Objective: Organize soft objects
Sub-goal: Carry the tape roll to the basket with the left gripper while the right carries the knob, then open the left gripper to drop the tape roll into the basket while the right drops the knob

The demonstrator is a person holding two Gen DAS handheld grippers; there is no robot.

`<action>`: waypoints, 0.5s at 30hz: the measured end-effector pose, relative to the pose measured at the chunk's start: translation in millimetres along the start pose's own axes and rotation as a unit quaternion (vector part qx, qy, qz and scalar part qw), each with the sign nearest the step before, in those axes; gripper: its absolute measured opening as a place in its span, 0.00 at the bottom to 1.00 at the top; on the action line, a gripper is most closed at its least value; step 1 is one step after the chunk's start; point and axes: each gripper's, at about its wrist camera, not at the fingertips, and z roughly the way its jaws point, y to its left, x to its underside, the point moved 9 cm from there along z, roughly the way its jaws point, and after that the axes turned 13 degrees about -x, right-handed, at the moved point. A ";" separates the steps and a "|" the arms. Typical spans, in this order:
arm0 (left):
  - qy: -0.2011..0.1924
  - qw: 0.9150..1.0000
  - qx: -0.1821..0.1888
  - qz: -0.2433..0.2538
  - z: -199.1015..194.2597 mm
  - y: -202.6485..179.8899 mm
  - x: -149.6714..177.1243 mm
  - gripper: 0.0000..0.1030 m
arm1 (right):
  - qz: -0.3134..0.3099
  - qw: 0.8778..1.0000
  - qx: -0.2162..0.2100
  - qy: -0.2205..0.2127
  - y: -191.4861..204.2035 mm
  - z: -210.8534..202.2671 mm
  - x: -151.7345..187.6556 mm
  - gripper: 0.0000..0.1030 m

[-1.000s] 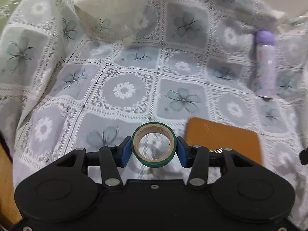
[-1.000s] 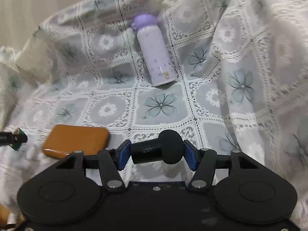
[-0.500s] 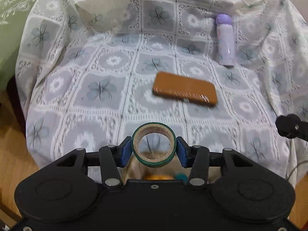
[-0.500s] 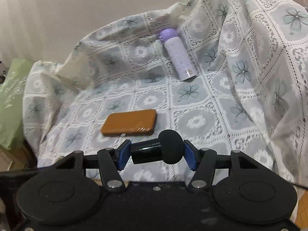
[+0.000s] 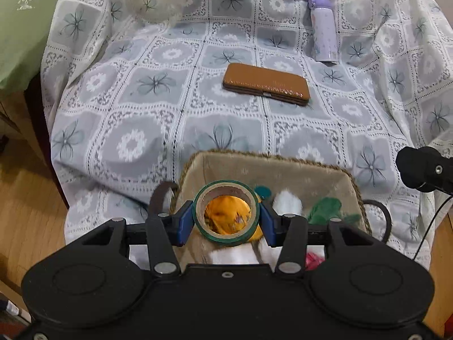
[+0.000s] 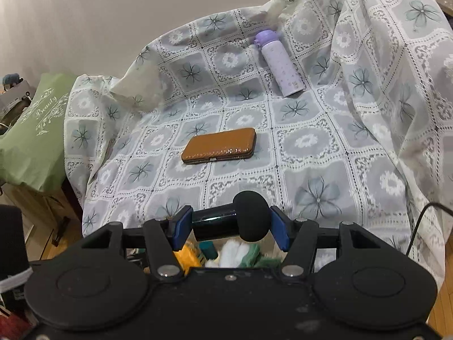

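Note:
My left gripper (image 5: 226, 216) is shut on a green roll of tape (image 5: 226, 236) and holds it over a woven basket (image 5: 266, 157) that holds orange, white and green soft items. My right gripper (image 6: 230, 223) is shut on a black microphone (image 6: 250, 215) with a foam head, held just above the same basket's soft items (image 6: 237, 250). The microphone's foam head also shows in the left wrist view (image 5: 421, 170) at the right edge.
A brown case (image 5: 266, 87) (image 6: 219, 146) and a purple bottle (image 5: 322, 28) (image 6: 279, 63) lie on the flowered lace cloth (image 5: 136, 107) (image 6: 325, 147). A green bag (image 5: 25, 25) (image 6: 36, 130) stands at the left. Wooden floor (image 5: 25, 198) lies below.
Both grippers have pulled back from the cloth, still holding the tape and the microphone. The basket with soft items has come into view under them.

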 end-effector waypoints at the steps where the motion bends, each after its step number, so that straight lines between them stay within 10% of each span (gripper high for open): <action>1: 0.001 1.000 0.002 -0.002 -0.9 -0.1 3.2 0.46 | 0.001 1.000 0.001 0.000 0.8 -2.6 2.5 0.56; 15: 0.012 1.000 -0.021 -0.014 1.4 6.1 20.5 0.60 | -0.014 0.999 0.019 0.032 10.1 3.7 26.1 0.56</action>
